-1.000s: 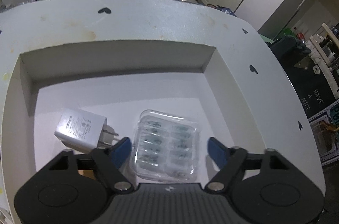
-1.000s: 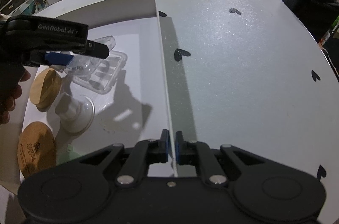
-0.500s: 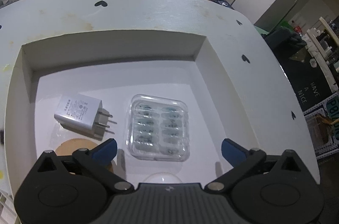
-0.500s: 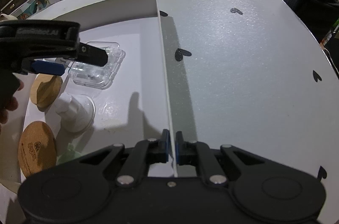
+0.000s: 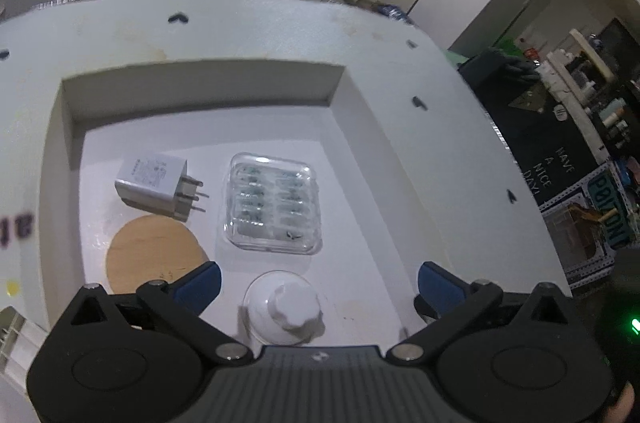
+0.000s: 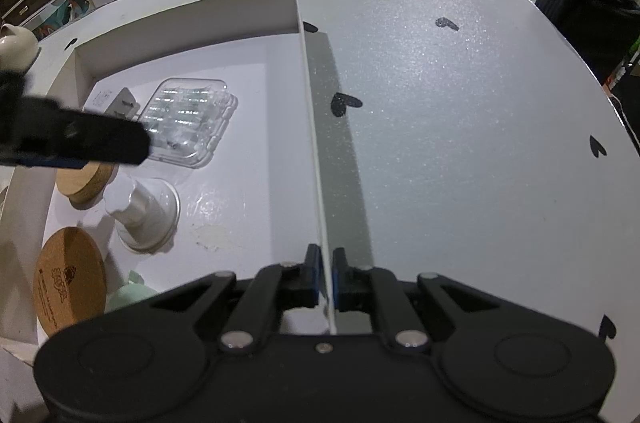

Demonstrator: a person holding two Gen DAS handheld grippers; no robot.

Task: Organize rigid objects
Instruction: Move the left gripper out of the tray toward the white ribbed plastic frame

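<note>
Your left gripper (image 5: 318, 281) is wide open and holds nothing; the clear plastic case (image 5: 274, 203) lies flat on the floor of the white box (image 5: 200, 85), in front of the blue pads and free of them. Beside it are the white charger (image 5: 154, 181), a wooden disc (image 5: 154, 255) and the white knobbed lid (image 5: 286, 309), which sits just under the open jaws. Your right gripper (image 6: 325, 277) is closed on the thin right wall of the box and keeps it steady. The risk I see is this: if you bring the left gripper down again here, a finger can knock the knobbed lid or push the case against the charger. Also, if the right gripper pulls sideways, the thin wall may bend and the whole box may slide on the table (image 6: 460, 103), so the things inside move out of order.
</note>
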